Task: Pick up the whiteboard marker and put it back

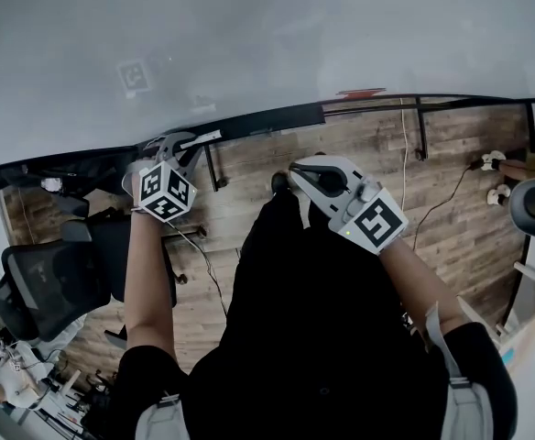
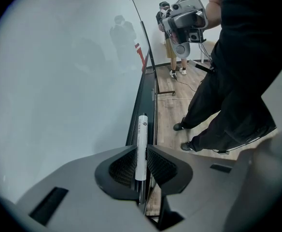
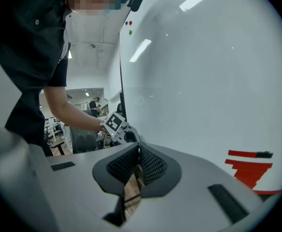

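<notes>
A white whiteboard marker (image 2: 142, 141) with a dark end lies lengthwise between the jaws of my left gripper (image 2: 141, 152), which is shut on it. It hangs just over the black tray ledge (image 2: 147, 88) that runs along the bottom of the whiteboard (image 2: 68, 76). In the head view my left gripper (image 1: 170, 145) is at that ledge (image 1: 267, 119), and the marker's white end (image 1: 203, 138) pokes out to the right. My right gripper (image 1: 297, 169) (image 3: 139, 154) hovers lower, over the floor, with its jaws shut and nothing between them.
A red object (image 1: 360, 92) lies further right on the ledge. A black office chair (image 1: 52, 282) stands at the left. Cables (image 1: 437, 204) trail over the wood floor. Red print (image 3: 249, 170) marks the board. People (image 2: 172, 57) stand further off.
</notes>
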Demonstrator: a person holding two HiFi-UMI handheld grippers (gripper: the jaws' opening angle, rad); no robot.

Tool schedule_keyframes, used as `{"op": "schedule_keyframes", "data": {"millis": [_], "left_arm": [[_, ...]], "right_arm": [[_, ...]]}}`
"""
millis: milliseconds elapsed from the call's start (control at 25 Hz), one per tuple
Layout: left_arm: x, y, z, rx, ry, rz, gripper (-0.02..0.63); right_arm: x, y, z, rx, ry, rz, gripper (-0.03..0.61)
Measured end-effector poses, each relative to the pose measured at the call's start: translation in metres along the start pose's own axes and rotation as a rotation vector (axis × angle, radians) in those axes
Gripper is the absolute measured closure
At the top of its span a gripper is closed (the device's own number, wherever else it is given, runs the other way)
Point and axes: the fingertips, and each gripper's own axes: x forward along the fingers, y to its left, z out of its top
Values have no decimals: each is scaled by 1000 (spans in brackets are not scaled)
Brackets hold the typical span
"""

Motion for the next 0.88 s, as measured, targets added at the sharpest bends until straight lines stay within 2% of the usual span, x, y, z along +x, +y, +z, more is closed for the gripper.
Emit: {"op": "schedule_keyframes", "data": {"millis": [240, 640, 760, 880], "left_arm": [[3, 0, -3, 6, 32, 0, 537], [0, 2, -4, -42, 15, -9, 525], [-7, 4, 0, -62, -6, 5, 525], [-22, 5, 7, -123, -66, 29, 526]], "right_arm": [[3, 1, 2, -2, -7, -2, 557], [3, 1, 3, -15, -11, -9, 557], [4, 1, 7, -23, -18, -9, 557], [4, 3, 15, -22, -41, -8, 557]]}}
